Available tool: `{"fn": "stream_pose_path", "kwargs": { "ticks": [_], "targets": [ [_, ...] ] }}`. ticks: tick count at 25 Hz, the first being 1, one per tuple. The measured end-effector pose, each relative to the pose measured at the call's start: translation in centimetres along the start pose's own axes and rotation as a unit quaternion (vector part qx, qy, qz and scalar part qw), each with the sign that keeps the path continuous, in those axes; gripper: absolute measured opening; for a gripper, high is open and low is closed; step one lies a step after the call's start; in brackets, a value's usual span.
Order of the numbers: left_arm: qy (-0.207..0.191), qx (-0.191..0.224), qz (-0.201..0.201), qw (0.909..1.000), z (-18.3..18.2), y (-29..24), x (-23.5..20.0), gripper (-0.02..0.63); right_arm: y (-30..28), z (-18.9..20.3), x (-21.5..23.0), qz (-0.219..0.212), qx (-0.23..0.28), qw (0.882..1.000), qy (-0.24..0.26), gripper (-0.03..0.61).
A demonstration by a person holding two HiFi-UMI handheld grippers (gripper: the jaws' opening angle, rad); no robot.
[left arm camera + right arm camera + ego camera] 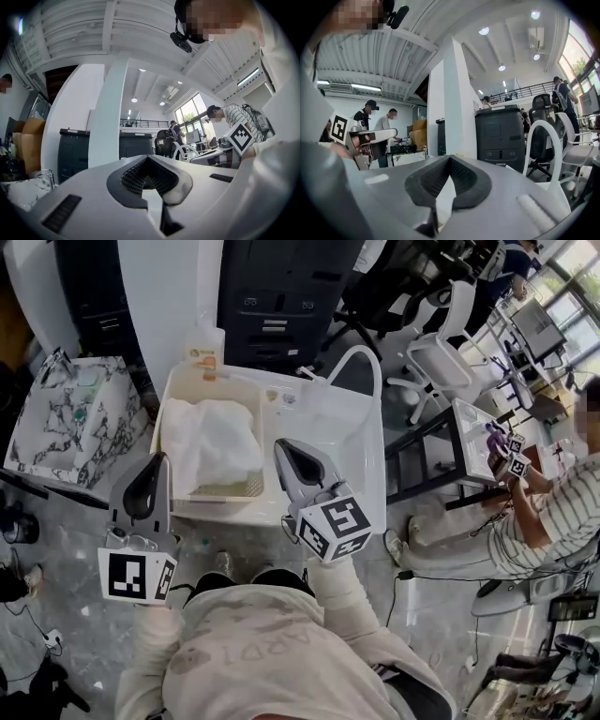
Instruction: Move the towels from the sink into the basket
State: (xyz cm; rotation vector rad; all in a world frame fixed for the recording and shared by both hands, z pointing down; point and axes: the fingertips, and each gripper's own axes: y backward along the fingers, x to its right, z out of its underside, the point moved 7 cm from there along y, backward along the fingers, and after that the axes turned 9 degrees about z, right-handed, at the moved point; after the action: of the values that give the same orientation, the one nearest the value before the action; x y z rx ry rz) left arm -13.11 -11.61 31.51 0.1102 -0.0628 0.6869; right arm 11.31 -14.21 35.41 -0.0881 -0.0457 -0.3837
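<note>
White cloth towels lie crumpled in a soft heap in the left compartment of a white plastic tub with a perforated floor. The smooth grey left claw and right claw hover at the tub's near edge, clear of the towels. Both are pressed together and empty.

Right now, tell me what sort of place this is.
Probably an open-plan office doubling as a test lab: a white office chair, a large black copier and a desk monitor by the windows.
</note>
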Motion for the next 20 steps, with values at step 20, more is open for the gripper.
{"fn": "stream_pose_path", "kwargs": {
  "ticks": [20],
  "targets": [
    [-0.011, 0.007, 0.019, 0.9997, -1.6, 1.1, 4.1, 0.005, 6.7, -2.4, 0.6, 0.032, 0.059, 0.998, 0.006, 0.011]
  ]
}}
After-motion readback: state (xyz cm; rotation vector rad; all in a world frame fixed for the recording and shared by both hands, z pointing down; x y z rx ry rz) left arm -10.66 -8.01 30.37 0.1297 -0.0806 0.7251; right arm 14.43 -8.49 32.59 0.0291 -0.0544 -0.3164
